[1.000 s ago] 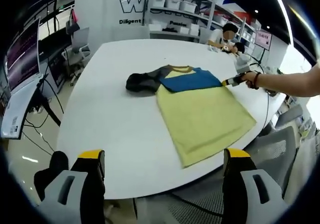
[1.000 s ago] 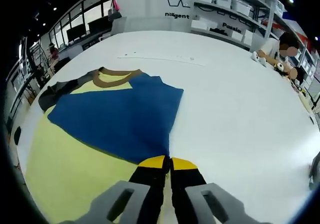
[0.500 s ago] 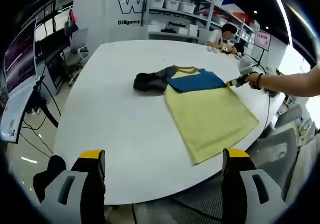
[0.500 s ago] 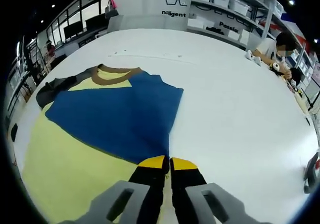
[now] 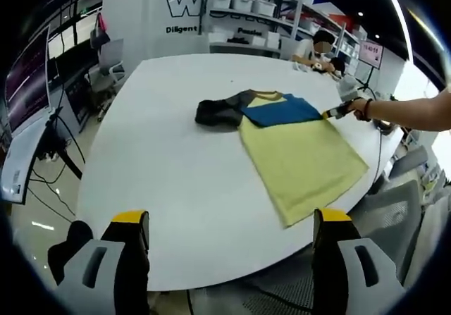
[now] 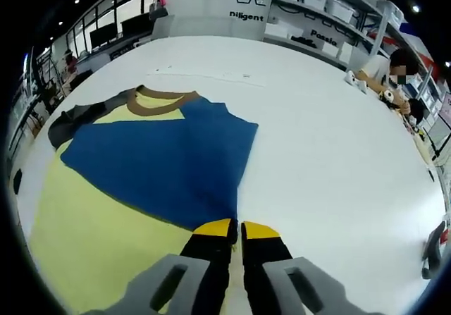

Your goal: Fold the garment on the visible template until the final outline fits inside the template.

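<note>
Table (image 5: 162,160): large, white, rounded.
Garment (image 5: 299,153): yellow shirt, blue folded panel, dark sleeve; lies on the table's right part, farther right in the left gripper view than before.
Wall lettering (image 6: 246,17): "Diligent" readable.
Left gripper (image 5: 229,237): jaws wide apart, off the table edge.
Right gripper (image 6: 235,232): jaws still clamped on the garment's blue corner.

My right tongs (image 6: 236,232) are showing matt black tips with yellow bands over smooth grey plastic, and they are pinching soft, matt cloth: the shirt (image 6: 134,181), yellow and blue with a ribbed brown collar. The table (image 6: 317,153) is looking smooth and white with a faint sheen. My left tongs (image 5: 229,251) are wearing the same grey plastic.
</note>
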{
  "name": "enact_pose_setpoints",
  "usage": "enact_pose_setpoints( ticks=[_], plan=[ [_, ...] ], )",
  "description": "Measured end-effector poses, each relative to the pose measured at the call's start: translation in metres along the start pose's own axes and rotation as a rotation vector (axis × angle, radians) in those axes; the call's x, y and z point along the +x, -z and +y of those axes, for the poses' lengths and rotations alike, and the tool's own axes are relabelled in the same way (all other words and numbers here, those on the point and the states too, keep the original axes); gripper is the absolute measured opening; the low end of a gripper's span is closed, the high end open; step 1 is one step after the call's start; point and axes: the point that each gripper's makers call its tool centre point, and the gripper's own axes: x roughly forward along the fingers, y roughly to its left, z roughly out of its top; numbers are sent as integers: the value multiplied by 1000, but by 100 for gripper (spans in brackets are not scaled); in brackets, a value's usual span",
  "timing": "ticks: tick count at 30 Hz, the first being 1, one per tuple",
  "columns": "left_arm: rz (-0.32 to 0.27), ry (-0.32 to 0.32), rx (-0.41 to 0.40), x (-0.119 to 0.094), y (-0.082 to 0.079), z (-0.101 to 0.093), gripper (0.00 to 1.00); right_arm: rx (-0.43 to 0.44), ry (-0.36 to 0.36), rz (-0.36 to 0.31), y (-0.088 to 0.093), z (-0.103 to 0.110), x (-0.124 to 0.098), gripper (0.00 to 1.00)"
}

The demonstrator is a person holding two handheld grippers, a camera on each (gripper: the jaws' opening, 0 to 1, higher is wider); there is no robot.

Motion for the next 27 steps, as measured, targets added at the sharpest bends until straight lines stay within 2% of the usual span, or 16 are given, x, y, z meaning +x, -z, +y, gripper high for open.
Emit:
enact_pose_setpoints(
  ticks=[2,4,5,8,12,17,20,21,27],
  plan=[
    [-7,2,-4,1,-2,0,93,70,-29,-31,-3,6,-2,0],
    [-16,-5,-8,1,-5,2,93,133,-28,-67,-7,6,-9,2],
    [-15,-7,-8,2,-5,3,93,180,-39,-80,-10,8,-12,5],
    [-12,-16,-9,3,-5,6,93,239,-90,-103,-19,22,-21,17],
    [-17,-19,-2,4,-9,6,93,236,-140,-147,-37,45,-32,25],
    [-12,-32,45,4,-13,5,95,252,-249,-168,-58,89,-41,42],
    [-19,-20,68,5,-16,2,96,233,-296,-178,-68,111,-43,45],
    [-32,-3,73,5,-19,-1,98,221,-323,-182,-73,126,-45,45],
    [-30,-10,70,8,-21,-1,98,225,-425,-177,-87,170,-44,48]
  ],
)
